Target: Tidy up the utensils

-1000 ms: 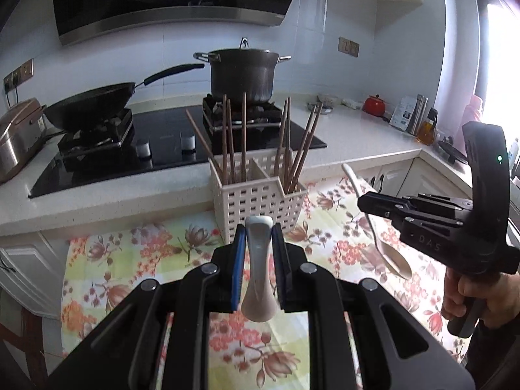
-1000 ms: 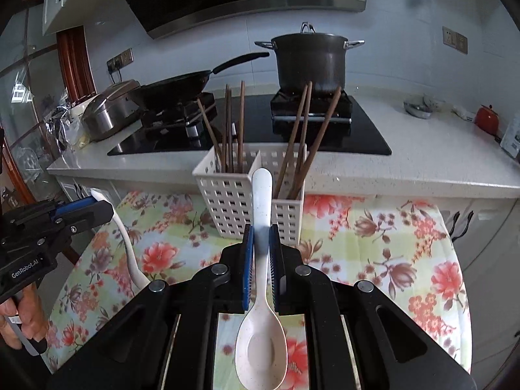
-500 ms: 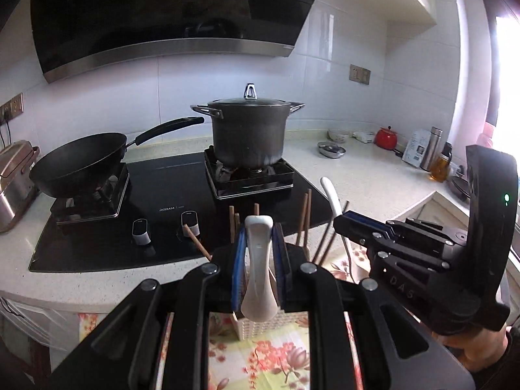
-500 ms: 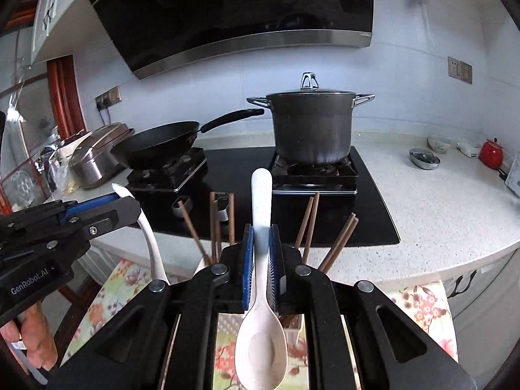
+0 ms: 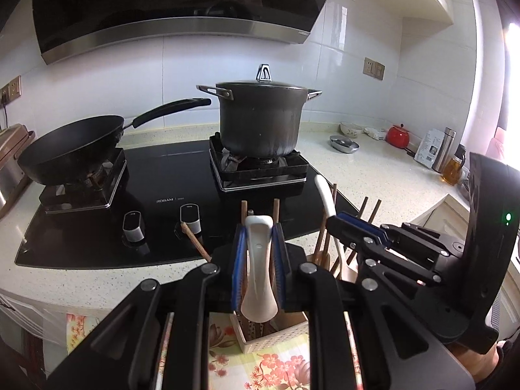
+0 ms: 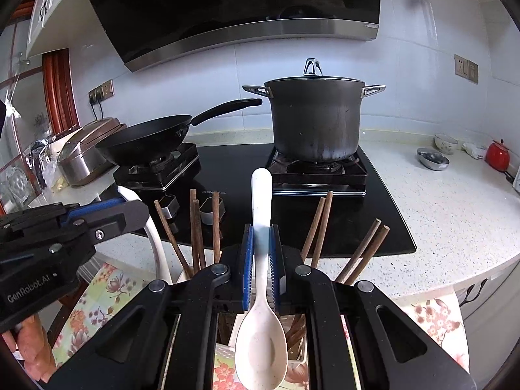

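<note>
Below a black range hood [image 5: 182, 3], a lidded pot [image 5: 260, 120] and a wok [image 5: 71, 146] sat on the glass hob [image 5: 169, 175] in speckled white countertop [image 6: 455, 214]. Each gripper, left [image 5: 259, 269] and right [image 6: 261, 260], pinched a white spoon [image 5: 259, 279] [image 6: 261, 308] above the chopstick-filled basket [image 5: 273, 334] on floral cloth [image 5: 276, 367].

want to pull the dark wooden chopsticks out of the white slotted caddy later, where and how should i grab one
Grip a dark wooden chopstick on its bare upper shaft, coming from above with the gripper fingers either side. The chopsticks stand leaning in the white slotted caddy with only their top ends free; the lower parts are hidden inside. Both the left gripper and the right gripper already hold a white plastic spoon.
</note>
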A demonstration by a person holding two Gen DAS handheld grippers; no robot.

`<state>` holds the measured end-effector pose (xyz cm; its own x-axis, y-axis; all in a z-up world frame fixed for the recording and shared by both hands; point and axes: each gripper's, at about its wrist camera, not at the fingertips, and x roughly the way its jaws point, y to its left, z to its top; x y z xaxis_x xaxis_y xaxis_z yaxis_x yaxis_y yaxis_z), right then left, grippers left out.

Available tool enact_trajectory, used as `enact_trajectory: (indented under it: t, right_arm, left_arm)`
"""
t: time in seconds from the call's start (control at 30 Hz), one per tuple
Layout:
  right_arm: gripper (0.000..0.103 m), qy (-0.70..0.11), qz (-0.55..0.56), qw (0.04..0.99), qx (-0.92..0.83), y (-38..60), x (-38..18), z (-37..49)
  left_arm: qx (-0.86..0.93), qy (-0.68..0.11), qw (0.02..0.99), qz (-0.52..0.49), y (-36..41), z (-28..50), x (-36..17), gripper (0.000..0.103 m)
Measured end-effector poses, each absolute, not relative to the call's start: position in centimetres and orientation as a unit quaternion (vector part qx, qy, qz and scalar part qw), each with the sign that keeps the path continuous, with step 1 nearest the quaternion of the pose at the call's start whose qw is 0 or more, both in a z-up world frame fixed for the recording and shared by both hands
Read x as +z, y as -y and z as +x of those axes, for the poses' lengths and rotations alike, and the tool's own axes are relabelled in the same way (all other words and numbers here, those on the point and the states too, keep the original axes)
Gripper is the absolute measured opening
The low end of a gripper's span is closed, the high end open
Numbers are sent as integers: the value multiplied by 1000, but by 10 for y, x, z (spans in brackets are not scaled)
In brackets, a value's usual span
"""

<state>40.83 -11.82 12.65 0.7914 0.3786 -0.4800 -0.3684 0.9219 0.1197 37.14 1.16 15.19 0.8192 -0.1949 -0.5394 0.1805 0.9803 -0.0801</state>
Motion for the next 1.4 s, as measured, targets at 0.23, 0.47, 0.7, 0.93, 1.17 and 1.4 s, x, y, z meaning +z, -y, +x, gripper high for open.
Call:
enact_trajectory:
  t: [0.23,0.47,0.7,0.93,1.17,1.4]
  right_arm:
    - [9,-256,6,947,195,115,121,413]
    - [9,-261,6,945,197,115,115,417]
    - [10,-275,2,942,195,116,110,419]
    - [17,-287,5,938,193,121,105,415]
    - [24,-269,4,944,191,130,117,399]
    - [49,-233,-4,954,189,144,131,363]
  left_arm:
    - [-100,-288,952,-11,-10,376,145,16]
    - [-100,-289,952,-8,-7,376,143,16]
    - [-99,-293,951,-7,-6,377,138,16]
    - [-101,-312,945,-9,-2,382,128,18]
    - [-96,-311,946,-14,-5,378,127,25]
    - [-93,-294,951,-31,-15,348,130,38]
